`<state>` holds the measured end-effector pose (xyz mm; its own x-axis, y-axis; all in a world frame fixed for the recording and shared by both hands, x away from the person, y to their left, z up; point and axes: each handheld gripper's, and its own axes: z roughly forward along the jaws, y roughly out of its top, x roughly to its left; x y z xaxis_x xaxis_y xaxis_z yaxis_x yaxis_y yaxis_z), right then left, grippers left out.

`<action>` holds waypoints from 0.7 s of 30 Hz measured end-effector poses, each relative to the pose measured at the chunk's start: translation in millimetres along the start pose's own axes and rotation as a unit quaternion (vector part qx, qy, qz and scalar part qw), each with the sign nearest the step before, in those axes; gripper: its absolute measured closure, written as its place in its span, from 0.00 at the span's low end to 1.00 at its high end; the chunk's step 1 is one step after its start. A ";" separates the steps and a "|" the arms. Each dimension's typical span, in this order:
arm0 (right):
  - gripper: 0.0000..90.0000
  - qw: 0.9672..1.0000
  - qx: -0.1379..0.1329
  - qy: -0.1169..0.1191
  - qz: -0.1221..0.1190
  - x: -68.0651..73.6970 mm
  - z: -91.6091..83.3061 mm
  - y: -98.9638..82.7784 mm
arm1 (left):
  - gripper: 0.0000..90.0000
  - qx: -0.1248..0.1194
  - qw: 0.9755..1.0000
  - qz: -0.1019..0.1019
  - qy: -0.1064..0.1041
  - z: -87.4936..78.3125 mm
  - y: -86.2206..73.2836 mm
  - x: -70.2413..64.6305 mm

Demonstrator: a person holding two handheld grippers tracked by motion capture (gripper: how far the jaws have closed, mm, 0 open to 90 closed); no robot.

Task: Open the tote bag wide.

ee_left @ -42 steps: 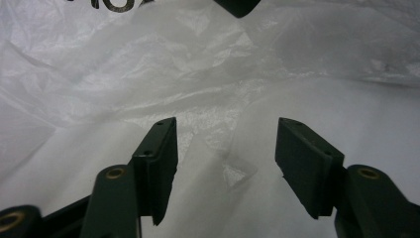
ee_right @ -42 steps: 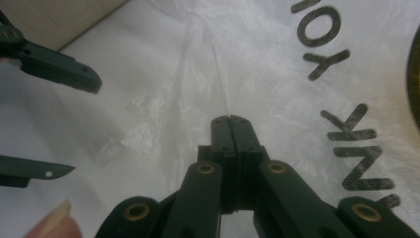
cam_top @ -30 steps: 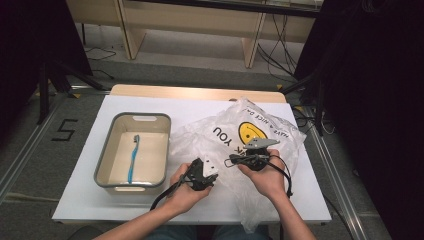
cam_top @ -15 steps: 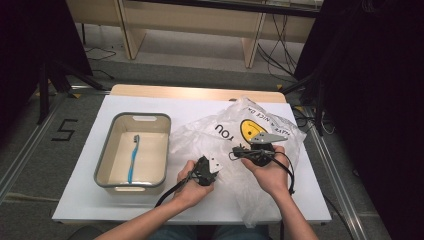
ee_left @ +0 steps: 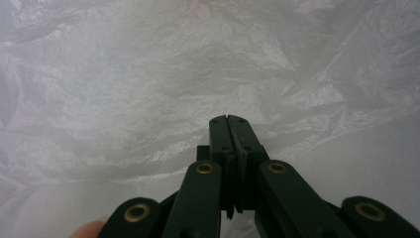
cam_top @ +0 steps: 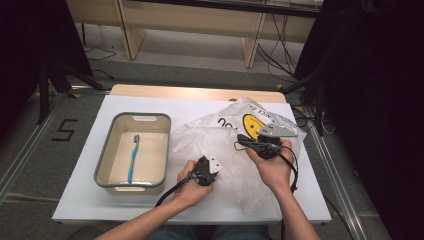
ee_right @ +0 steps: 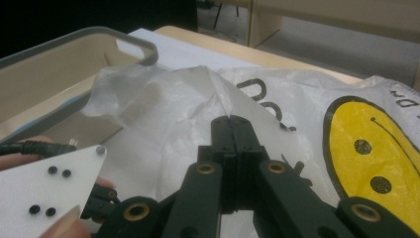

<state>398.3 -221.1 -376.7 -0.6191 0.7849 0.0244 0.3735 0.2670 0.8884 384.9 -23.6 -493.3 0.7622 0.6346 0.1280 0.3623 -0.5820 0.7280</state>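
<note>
Both tongs, left [cam_top: 209, 167] and right [cam_top: 248, 144], were clamped on the plastic bag [cam_top: 200, 137], pinching its film on the desk [cam_top: 80, 200]; the toothbrush [cam_top: 133, 157] remained in the tray [cam_top: 105, 167], unbagged.

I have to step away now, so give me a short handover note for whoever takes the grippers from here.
Left gripper: jaws shut, pinching the white plastic bag near the table's front, a fold of film caught at the tips.
Right gripper: jaws shut on a raised ridge of the same bag, lifted above the table.
Things: the bag lies crumpled across the right half of the table, smiley print facing up. The grey-rimmed tub sits to its left with a blue toothbrush inside.
Done: both grippers have hold of the bag.
Left: probably pulling the bag open; the toothbrush is untouched.
</note>
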 end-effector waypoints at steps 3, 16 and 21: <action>1.00 1.000 -0.015 -0.002 0.004 0.2 -2.2 4.1 | 0.99 0.000 1.000 0.001 0.001 0.1 0.0 -0.1; 1.00 1.000 -0.024 -0.006 0.010 -1.3 -1.3 5.4 | 0.95 0.002 1.000 0.004 0.005 -0.8 0.3 0.5; 1.00 1.000 -0.024 -0.005 0.010 -1.3 -1.3 5.3 | 0.90 -0.002 1.000 0.011 0.004 -6.3 1.6 0.0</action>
<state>400.2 -221.4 -371.4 -0.6048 0.7955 0.0373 0.3515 0.2247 0.9088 382.1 -21.3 -488.0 0.7662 0.6249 0.1495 0.3429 -0.5945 0.7273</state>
